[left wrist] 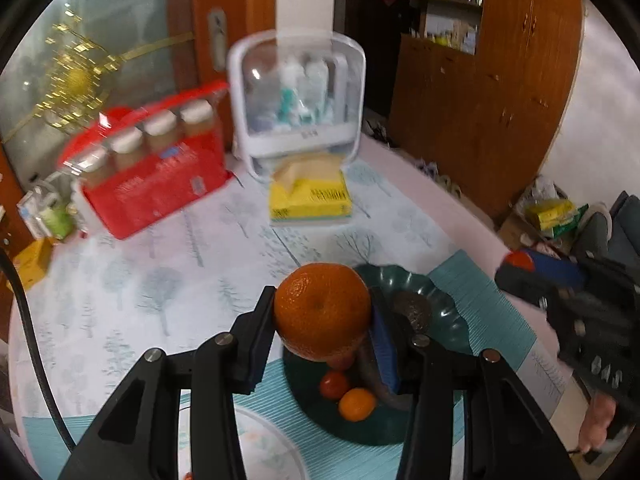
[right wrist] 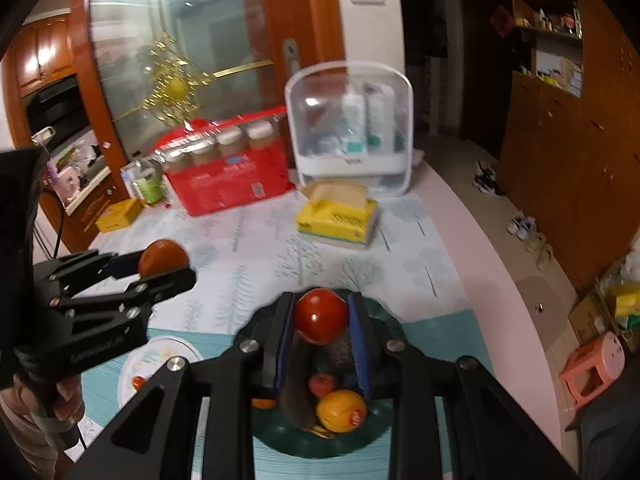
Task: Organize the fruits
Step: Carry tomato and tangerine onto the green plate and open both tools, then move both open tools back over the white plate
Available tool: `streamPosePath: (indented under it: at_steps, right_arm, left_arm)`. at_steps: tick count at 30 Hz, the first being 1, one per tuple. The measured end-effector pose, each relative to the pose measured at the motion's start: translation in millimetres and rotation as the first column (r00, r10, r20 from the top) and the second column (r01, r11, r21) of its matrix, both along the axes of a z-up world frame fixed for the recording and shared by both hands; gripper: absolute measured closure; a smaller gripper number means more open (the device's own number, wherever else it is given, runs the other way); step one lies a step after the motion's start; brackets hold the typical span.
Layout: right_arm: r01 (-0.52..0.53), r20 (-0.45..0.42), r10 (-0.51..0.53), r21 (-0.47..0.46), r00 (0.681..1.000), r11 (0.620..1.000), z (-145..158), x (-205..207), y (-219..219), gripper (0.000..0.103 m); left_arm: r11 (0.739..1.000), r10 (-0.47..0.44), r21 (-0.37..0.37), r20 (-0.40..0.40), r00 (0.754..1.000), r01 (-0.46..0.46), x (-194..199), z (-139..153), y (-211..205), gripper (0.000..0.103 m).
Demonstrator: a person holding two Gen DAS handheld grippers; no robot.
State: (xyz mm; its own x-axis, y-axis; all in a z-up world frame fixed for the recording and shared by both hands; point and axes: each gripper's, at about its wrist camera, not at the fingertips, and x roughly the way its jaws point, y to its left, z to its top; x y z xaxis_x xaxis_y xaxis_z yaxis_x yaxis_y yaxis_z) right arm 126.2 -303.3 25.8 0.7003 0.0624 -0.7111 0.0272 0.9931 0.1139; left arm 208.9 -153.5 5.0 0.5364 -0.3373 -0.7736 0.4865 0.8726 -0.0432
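My left gripper (left wrist: 322, 300) is shut on a large orange (left wrist: 322, 312), held above a dark green plate (left wrist: 448, 308). On that plate lie an avocado (left wrist: 414, 310), a small tomato (left wrist: 334, 385) and a small orange (left wrist: 357, 403). My right gripper (right wrist: 321, 305) is shut on a red tomato (right wrist: 321, 315) over the same green plate (right wrist: 288, 446), where an avocado (right wrist: 298, 404) and a stickered orange (right wrist: 340, 410) rest. Each view shows the other gripper beside it: the left gripper (right wrist: 160, 268) with its orange (right wrist: 162, 258), the right gripper (left wrist: 516, 265) with its tomato (left wrist: 520, 260).
A white patterned plate (right wrist: 160, 354) lies left of the green plate on a teal placemat (right wrist: 440, 328). Farther back stand a red carton of jars (right wrist: 228, 182), a clear white storage case (right wrist: 348, 128) and a yellow tissue pack (right wrist: 338, 218). A pink stool (right wrist: 594, 364) is on the floor at right.
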Motion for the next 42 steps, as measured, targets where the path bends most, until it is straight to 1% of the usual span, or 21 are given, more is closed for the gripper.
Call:
streamPosePath:
  at_steps: [3, 5, 8, 9, 11, 15, 17, 20, 21, 22, 23, 24, 25, 27, 36, 42]
  right_arm:
    - [0.019, -0.077, -0.019, 0.000, 0.997, 1.000, -32, 7, -8, 0.076]
    - [0.030, -0.140, -0.030, 0.000, 0.990, 1.000, -58, 12, -13, 0.076]
    - [0.059, -0.216, -0.060, -0.010, 0.975, 0.998, -96, 18, -18, 0.076]
    - [0.067, -0.230, -0.069, -0.014, 0.971, 0.998, -103, 19, -20, 0.076]
    - [0.086, -0.253, -0.089, -0.023, 0.963, 0.996, -117, 19, -23, 0.076]
    - [0.099, -0.288, -0.102, -0.026, 0.952, 0.995, -136, 18, -27, 0.076]
    - [0.092, -0.305, -0.096, -0.026, 0.948, 0.995, -143, 19, -26, 0.076]
    - [0.095, -0.324, -0.100, -0.031, 0.941, 0.995, -149, 22, -24, 0.075]
    - [0.098, -0.327, -0.102, -0.029, 0.940, 0.995, -151, 23, -25, 0.075]
    - [0.101, -0.326, -0.105, -0.029, 0.940, 0.994, -151, 23, -24, 0.073]
    - [0.105, -0.326, -0.108, -0.028, 0.939, 0.994, -151, 23, -24, 0.072]
    - [0.107, -0.325, -0.109, -0.025, 0.939, 0.994, -151, 24, -24, 0.071]
    - [0.107, -0.322, -0.108, -0.020, 0.940, 0.994, -151, 23, -23, 0.069]
    - [0.106, -0.319, -0.106, -0.018, 0.942, 0.994, -150, 23, -22, 0.068]
    - [0.110, -0.306, -0.103, 0.006, 0.946, 0.994, -146, 19, -22, 0.067]
    - [0.109, -0.305, -0.099, 0.016, 0.947, 0.994, -146, 19, -21, 0.067]
  left_arm:
    - [1.000, -0.007, 0.023, -0.081, 0.997, 0.009, 18, -38, -18, 0.060]
    - [0.999, -0.001, 0.034, -0.140, 0.990, 0.006, 31, -67, -28, 0.060]
    - [0.998, 0.030, 0.055, -0.171, 0.985, -0.021, 43, -97, -35, 0.060]
    - [0.998, 0.044, 0.052, -0.191, 0.981, -0.034, 49, -108, -36, 0.060]
    - [0.998, 0.057, 0.040, -0.222, 0.973, -0.049, 54, -122, -37, 0.060]
    - [0.998, 0.062, 0.043, -0.255, 0.965, -0.053, 57, -141, -41, 0.060]
    - [0.998, 0.058, 0.043, -0.260, 0.964, -0.048, 56, -144, -43, 0.060]
    - [0.997, 0.066, 0.064, -0.258, 0.964, -0.051, 56, -142, -46, 0.058]
    - [0.996, 0.066, 0.069, -0.256, 0.964, -0.049, 56, -142, -46, 0.055]
    - [0.997, 0.060, 0.071, -0.253, 0.966, -0.043, 55, -140, -47, 0.048]
    - [0.996, 0.056, 0.074, -0.245, 0.968, -0.038, 53, -139, -47, 0.044]
    - [0.996, 0.055, 0.079, -0.236, 0.970, -0.038, 52, -137, -48, 0.036]
    - [0.996, 0.054, 0.083, -0.227, 0.972, -0.037, 51, -136, -48, 0.031]
    - [0.996, 0.050, 0.087, -0.216, 0.975, -0.032, 50, -133, -48, 0.027]
    - [0.995, 0.072, 0.083, -0.235, 0.969, -0.054, 49, -129, -40, 0.025]
    - [0.993, 0.089, 0.093, -0.227, 0.970, -0.069, 45, -128, -33, 0.025]
